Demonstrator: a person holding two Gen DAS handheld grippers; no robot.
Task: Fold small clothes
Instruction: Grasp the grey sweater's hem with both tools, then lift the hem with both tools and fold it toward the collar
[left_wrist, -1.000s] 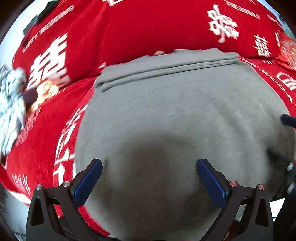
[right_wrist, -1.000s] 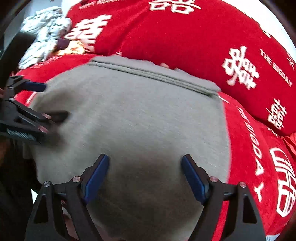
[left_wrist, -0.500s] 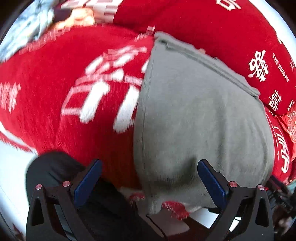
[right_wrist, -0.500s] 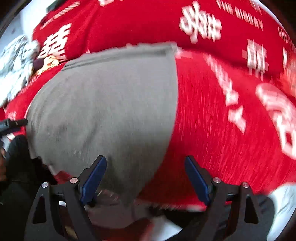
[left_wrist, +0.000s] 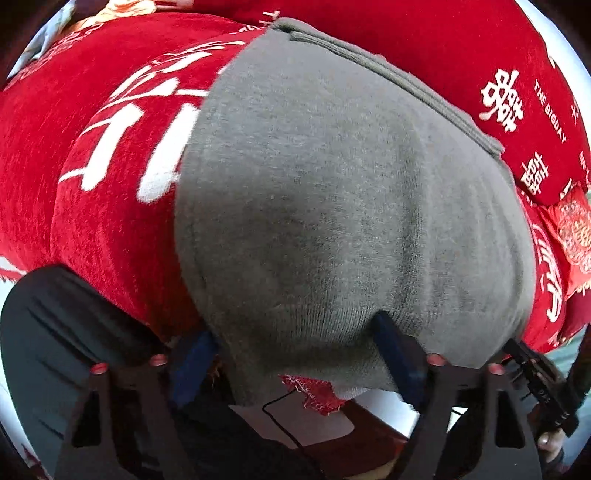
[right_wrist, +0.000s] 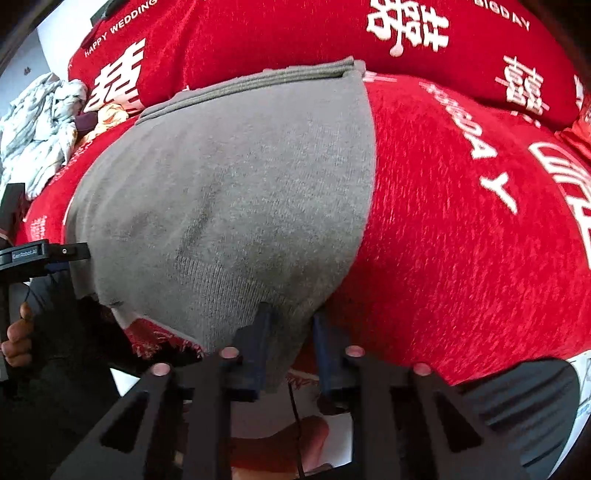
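Note:
A grey knitted garment (left_wrist: 332, 206) lies folded on a red cloth with white characters (left_wrist: 110, 184); it also shows in the right wrist view (right_wrist: 229, 206). My left gripper (left_wrist: 295, 354) straddles the garment's near left corner, jaws still apart with the hem between them. My right gripper (right_wrist: 291, 339) has its jaws close together, pinching the garment's near right corner at the hem. The left gripper's body shows at the left edge of the right wrist view (right_wrist: 40, 254).
A crumpled pale cloth (right_wrist: 40, 125) lies at the far left on the red cloth (right_wrist: 461, 221). A red embroidered item (left_wrist: 572, 229) lies at the right. The surface's near edge, a thin black cable (left_wrist: 280, 417) and the floor lie below the grippers.
Both grippers moved from over the garment's middle to its near corners. The right jaws closed on the hem; the left jaws narrowed around the left corner.

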